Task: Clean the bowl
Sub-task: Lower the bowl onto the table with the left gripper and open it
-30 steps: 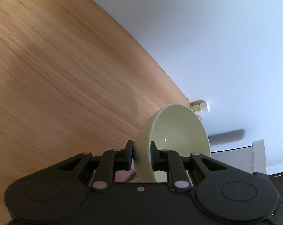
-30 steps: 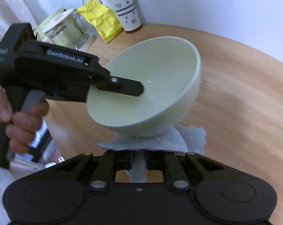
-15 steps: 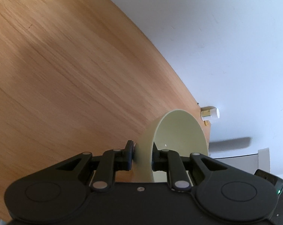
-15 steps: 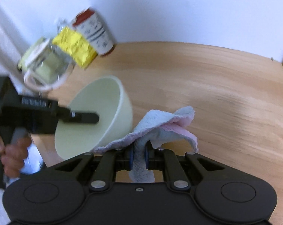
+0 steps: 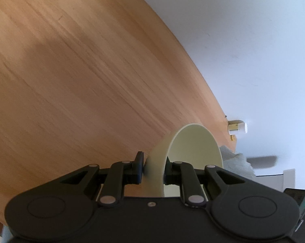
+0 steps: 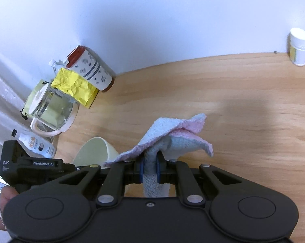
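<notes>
With the left gripper (image 5: 153, 167) clamped on the pale bowl's (image 5: 195, 147) rim above the table (image 5: 71, 81) — cloth (image 6: 172, 137) pinched in the right gripper (image 6: 150, 168), bowl at nine o'clock — best wipe inside gently, keeping the rim grip firm.

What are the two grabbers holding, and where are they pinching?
The left gripper pinches the pale green bowl by its rim wall, one jaw inside, one outside. The right gripper pinches the cloth by a bunched fold.
</notes>
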